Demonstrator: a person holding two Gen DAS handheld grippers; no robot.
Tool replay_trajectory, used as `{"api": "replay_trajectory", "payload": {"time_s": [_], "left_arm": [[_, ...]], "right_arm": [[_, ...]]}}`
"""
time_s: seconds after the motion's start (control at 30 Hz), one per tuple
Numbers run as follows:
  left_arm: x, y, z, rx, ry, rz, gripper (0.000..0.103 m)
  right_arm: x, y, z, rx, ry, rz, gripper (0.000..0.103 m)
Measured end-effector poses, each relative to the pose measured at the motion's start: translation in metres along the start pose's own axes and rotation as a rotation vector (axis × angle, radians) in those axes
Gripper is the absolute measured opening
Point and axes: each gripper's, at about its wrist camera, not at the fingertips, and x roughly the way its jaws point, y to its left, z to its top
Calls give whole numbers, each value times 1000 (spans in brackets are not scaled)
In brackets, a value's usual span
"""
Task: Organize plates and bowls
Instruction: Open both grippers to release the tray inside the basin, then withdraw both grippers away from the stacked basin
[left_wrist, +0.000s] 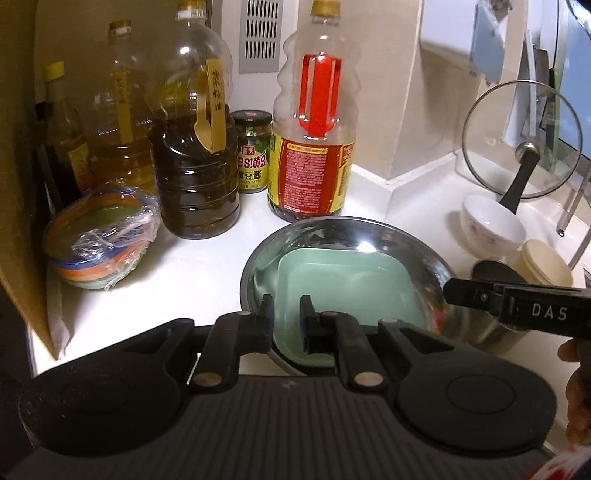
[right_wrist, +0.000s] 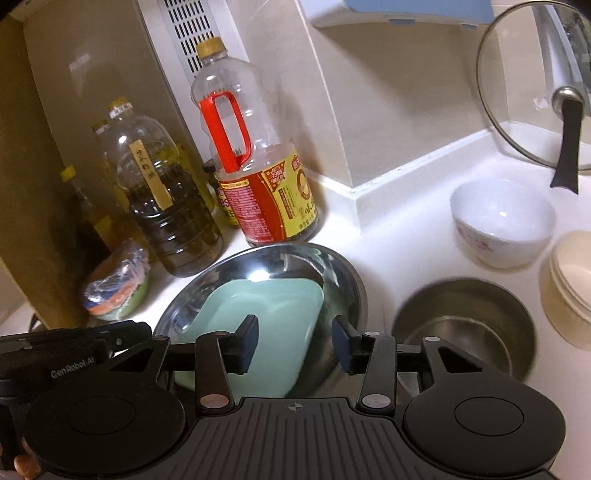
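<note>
A square pale green plate (left_wrist: 343, 288) lies inside a wide steel basin (left_wrist: 332, 229) on the white counter. My left gripper (left_wrist: 287, 317) straddles the plate's near rim with a narrow gap; I cannot tell whether it pinches the rim. In the right wrist view the plate (right_wrist: 273, 310) and basin (right_wrist: 280, 258) sit just ahead, and my right gripper (right_wrist: 293, 339) is open, empty, over the plate's right edge. A small steel bowl (right_wrist: 465, 325), a white flowered bowl (right_wrist: 502, 221) and a cream bowl (right_wrist: 572, 288) stand to the right.
Oil and sauce bottles (left_wrist: 192, 147) line the back wall, with a red-handled bottle (left_wrist: 314, 140) right behind the basin. A wrapped stack of coloured bowls (left_wrist: 103, 243) sits at the left by a cardboard panel. A glass lid (left_wrist: 521, 147) leans at the right.
</note>
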Motion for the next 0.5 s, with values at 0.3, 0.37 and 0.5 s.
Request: {"api": "replay_trajectory", "payload": {"time_s": [0.3, 0.37, 0.5], "left_arm": [[-50, -25, -23, -5, 5, -9, 17], [-60, -33, -30, -1, 10, -14, 17], [-77, -48, -44, -5, 22, -27, 18]], "right_arm": [[-58, -12, -22, 28, 15, 26, 51], [-71, -15, -27, 35, 26, 32, 51], [-97, -20, -38, 33, 36, 36, 51]]}}
